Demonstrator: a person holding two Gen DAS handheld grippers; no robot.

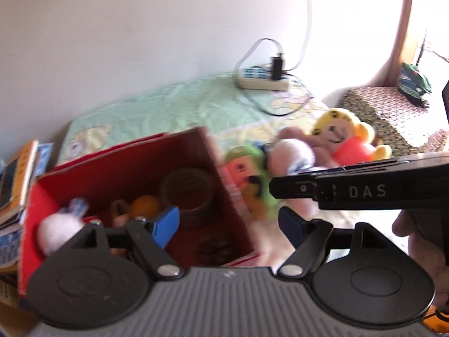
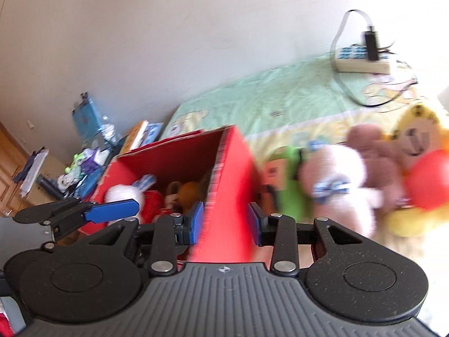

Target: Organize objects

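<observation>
A red cardboard box (image 1: 118, 168) stands on the bed and holds a white plush bunny (image 1: 60, 224), an orange ball (image 1: 144, 206), a brown roll of tape (image 1: 186, 191) and other small items. My left gripper (image 1: 228, 224) is open, its jaws either side of the box's right wall. My right gripper (image 2: 226, 223) is open over the same red wall (image 2: 230, 185). The right gripper also crosses the left wrist view (image 1: 350, 191). Right of the box lie a green toy (image 2: 291, 185), a pale pink plush (image 2: 336, 185), a brown plush (image 2: 373, 157) and a yellow-haired doll (image 2: 421, 168).
A mint-green bedsheet (image 1: 182, 106) covers the bed against a white wall. A power strip with cables (image 1: 263, 80) lies at the back. Books (image 1: 16, 179) are stacked at the left. A cluttered shelf (image 2: 84, 163) stands beyond the bed.
</observation>
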